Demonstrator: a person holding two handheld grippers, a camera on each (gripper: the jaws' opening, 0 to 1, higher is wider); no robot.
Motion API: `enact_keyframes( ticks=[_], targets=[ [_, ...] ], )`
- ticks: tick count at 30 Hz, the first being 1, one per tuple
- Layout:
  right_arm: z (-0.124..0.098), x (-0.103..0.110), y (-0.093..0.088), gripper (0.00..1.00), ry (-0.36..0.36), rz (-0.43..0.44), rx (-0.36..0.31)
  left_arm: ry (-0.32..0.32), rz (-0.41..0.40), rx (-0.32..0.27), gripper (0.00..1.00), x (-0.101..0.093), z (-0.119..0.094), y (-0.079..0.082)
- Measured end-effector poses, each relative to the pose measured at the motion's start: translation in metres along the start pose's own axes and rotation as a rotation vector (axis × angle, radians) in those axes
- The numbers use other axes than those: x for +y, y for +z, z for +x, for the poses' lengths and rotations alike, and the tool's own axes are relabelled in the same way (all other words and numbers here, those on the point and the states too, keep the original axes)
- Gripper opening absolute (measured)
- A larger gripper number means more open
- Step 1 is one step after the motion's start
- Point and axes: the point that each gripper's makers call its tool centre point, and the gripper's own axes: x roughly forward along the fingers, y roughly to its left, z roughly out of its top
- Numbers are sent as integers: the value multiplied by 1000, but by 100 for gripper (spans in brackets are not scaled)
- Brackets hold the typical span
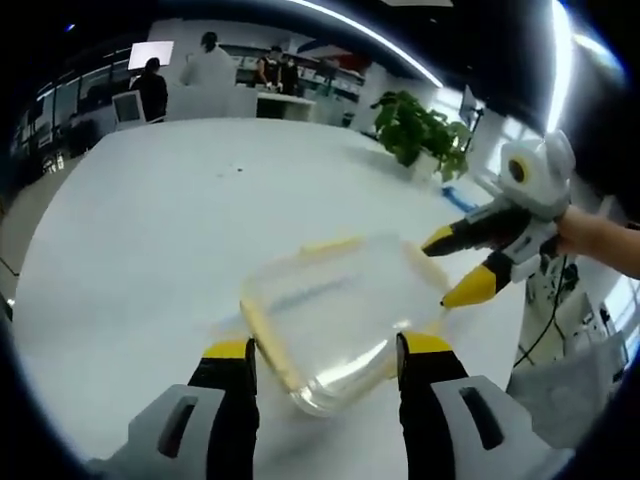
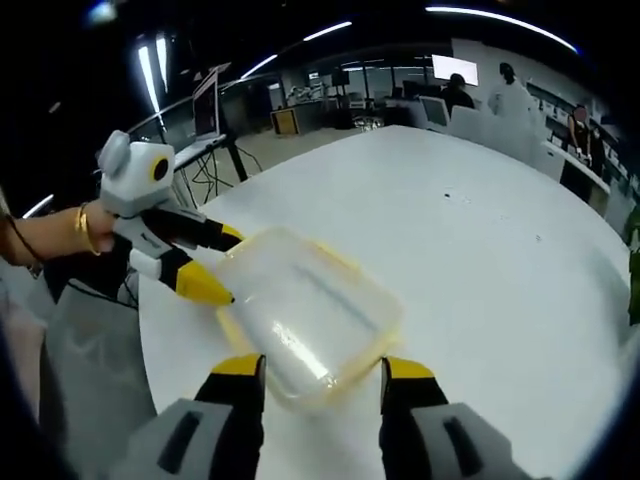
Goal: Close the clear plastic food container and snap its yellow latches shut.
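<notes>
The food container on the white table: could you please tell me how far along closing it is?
The lid looks already set on the container, which sits on the white table. In hand: both tongs are open at its edges, the left tongs at one end, the right tongs at the other. Left: snapping the yellow latches; blur hides whether any is locked.

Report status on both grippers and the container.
Left gripper open, jaws straddling container's near corner. Right gripper open, likewise at the opposite side. Clear container flat on white table, lid on; latch state unclear. Nothing in the way.
</notes>
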Motion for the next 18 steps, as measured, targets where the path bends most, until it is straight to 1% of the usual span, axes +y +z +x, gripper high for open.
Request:
enact_keyframes(
  ticks=[12,18],
  targets=[
    [1,-6,0,43,29,39,-19,17,-13,-13,55,0,3,4],
    [0,-10,1,43,26,46,-30,18,-14,-20,55,0,8,8]
  ],
)
